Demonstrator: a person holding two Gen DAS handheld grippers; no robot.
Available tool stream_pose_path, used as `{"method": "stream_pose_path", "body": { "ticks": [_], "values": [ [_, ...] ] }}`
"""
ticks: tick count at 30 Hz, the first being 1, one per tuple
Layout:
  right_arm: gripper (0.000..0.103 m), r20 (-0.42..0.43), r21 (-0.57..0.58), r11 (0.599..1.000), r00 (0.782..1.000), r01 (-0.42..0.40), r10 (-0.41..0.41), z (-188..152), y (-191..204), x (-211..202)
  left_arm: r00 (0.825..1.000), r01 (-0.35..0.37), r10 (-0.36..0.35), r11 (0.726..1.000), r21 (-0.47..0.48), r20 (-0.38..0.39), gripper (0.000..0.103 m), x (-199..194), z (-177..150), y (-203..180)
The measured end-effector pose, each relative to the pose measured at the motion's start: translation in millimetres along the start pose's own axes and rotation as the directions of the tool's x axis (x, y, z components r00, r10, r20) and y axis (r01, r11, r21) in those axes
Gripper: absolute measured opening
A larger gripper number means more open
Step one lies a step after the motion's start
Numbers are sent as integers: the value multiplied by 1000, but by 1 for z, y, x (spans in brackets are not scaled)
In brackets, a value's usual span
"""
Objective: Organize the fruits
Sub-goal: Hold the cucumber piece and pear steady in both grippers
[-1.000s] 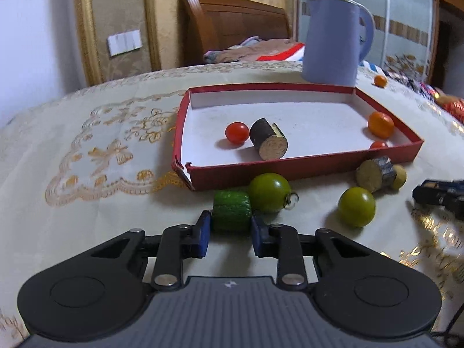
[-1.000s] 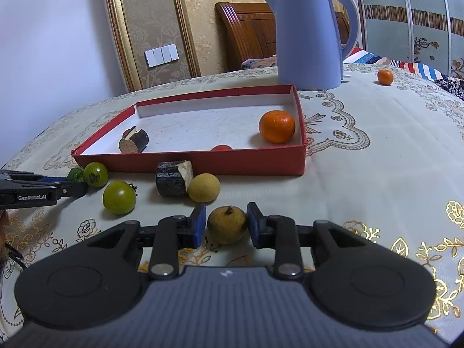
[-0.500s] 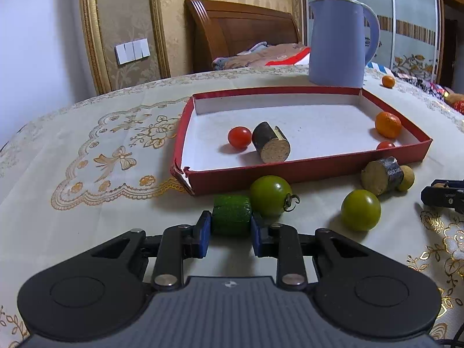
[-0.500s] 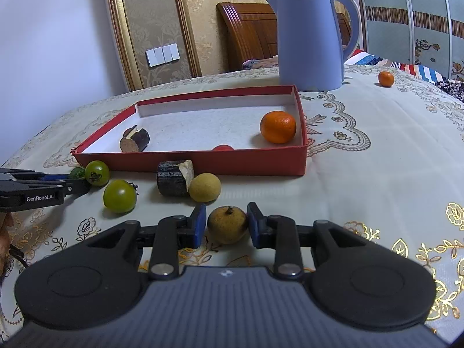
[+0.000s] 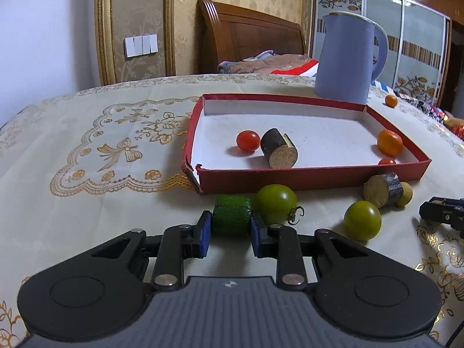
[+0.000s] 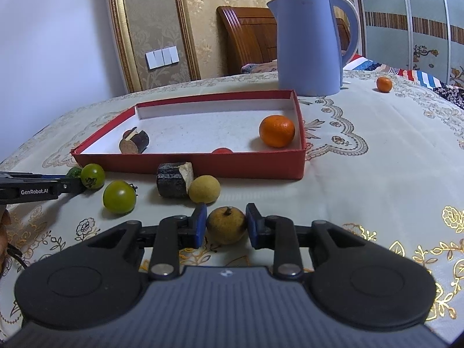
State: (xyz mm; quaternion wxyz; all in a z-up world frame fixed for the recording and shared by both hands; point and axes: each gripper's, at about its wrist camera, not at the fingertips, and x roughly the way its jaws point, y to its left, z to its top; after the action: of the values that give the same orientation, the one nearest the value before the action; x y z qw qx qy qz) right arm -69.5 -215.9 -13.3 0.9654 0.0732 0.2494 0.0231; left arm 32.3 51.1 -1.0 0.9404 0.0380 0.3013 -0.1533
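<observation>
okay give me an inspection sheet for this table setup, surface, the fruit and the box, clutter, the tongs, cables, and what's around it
Surface: table under a cream tablecloth with gold embroidery.
Job's things: red box holds an orange, a red tomato, a second one partly hidden by the near wall, and a dark cut piece. Outside: two green tomatoes, a second cut piece, a yellow fruit.
Clutter: blue kettle; small orange far off.
Tongs: left tongs shut on a green chunk; right tongs shut on a brownish-yellow fruit.
Cables: dark cord at the left edge.
Surroundings: wooden headboard, wall switches, wardrobe doors.
</observation>
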Motion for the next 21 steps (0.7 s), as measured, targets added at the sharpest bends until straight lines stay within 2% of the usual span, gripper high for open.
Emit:
{"method": "stream_pose_path", "body": {
  "ticks": [15, 21],
  "values": [
    [27, -1, 3, 1000, 1000, 10, -10, 0, 0, -1, 1000, 1, 0, 999, -35, 31, 27, -5, -1, 6],
    [27, -7, 3, 1000, 1000, 3, -3, 0, 0, 1, 1000, 5, -6, 999, 44, 28, 27, -4, -1, -8]
  ]
}}
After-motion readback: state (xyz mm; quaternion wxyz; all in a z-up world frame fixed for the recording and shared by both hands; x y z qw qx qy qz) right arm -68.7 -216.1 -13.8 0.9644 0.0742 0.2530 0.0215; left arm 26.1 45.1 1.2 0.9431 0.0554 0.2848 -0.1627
